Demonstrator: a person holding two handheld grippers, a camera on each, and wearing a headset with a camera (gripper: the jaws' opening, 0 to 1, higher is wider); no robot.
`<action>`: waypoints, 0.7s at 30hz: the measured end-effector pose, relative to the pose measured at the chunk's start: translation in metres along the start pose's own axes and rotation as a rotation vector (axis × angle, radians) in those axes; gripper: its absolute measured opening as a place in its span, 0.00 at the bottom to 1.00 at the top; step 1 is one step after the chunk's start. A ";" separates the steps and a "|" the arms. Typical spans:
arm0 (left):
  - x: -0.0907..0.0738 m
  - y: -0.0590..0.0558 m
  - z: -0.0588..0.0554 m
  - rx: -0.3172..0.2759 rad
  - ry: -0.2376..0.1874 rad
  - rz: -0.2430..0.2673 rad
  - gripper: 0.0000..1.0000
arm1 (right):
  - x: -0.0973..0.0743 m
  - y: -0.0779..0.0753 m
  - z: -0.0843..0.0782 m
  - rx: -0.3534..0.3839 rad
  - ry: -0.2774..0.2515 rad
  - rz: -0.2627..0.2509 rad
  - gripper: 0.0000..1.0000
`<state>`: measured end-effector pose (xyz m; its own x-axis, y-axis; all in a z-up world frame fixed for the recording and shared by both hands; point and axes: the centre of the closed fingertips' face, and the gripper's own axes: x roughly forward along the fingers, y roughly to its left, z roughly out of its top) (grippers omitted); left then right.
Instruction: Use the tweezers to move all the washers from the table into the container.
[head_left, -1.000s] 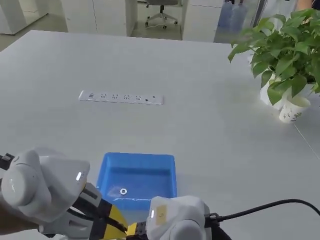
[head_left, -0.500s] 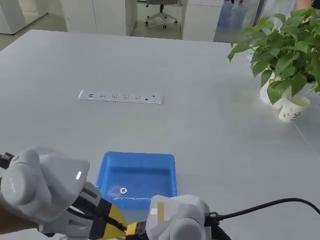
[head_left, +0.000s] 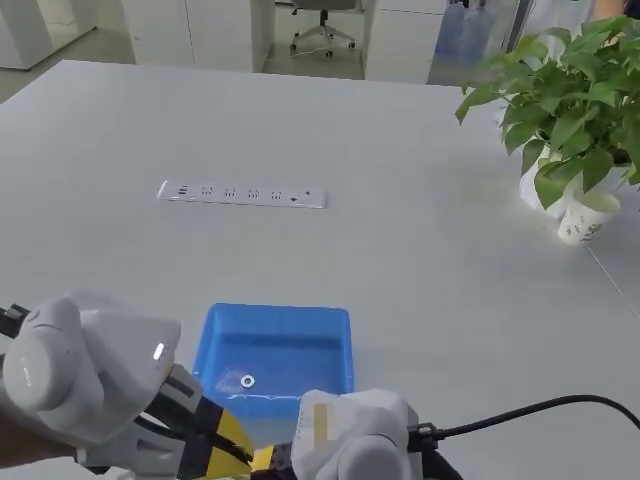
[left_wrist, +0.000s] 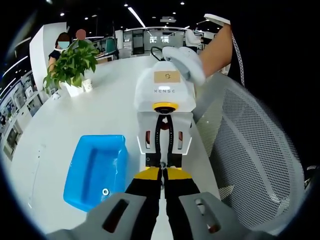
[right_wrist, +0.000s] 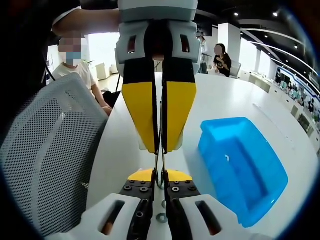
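In the right gripper view we see the right gripper (right_wrist: 160, 176) with its yellow-tipped jaws drawn almost together, pinching one end of the thin metal tweezers (right_wrist: 160, 161). Facing it tip to tip is the left gripper (right_wrist: 160, 148), whose long yellow jaws press on the tweezers' other end with only a slit between them. They meet over the near edge of the white table (right_wrist: 122, 150), and a grey mesh chair (right_wrist: 50, 155) stands just off that edge. The blue container (right_wrist: 262, 196) sits on the table just beside the jaws, and one washer (right_wrist: 227, 158) lies on its floor. In the left gripper view we find the left jaws closed to a narrow slit. The right gripper's white body stands opposite with its jaws close together, and the washer rests by the container's near wall. In the head view the two white gripper bodies sit side by side at the near edge, with the container just beyond them and the washer in its near left part. Farther off lies a white power strip (head_left: 242, 195). At the far right a potted plant (head_left: 570, 100) stands just beside a paper cup (head_left: 585, 218). A black cable (head_left: 530, 412) runs rightward from the right gripper.
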<state>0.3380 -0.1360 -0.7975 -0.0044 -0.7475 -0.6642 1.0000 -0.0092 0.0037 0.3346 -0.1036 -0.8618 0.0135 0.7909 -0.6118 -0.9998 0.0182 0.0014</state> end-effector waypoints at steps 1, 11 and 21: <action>0.000 0.000 0.000 0.001 0.000 0.001 0.04 | 0.000 0.000 0.000 0.001 -0.001 0.000 0.08; -0.005 0.000 0.005 -0.002 -0.005 0.004 0.04 | -0.004 0.000 0.005 -0.008 -0.004 0.001 0.08; -0.014 0.001 0.013 -0.003 -0.010 0.010 0.04 | -0.010 -0.002 0.015 -0.027 -0.006 0.005 0.08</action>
<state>0.3387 -0.1348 -0.7784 0.0054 -0.7543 -0.6565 1.0000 0.0004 0.0077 0.3362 -0.1021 -0.8437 0.0084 0.7945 -0.6072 -0.9999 -0.0021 -0.0165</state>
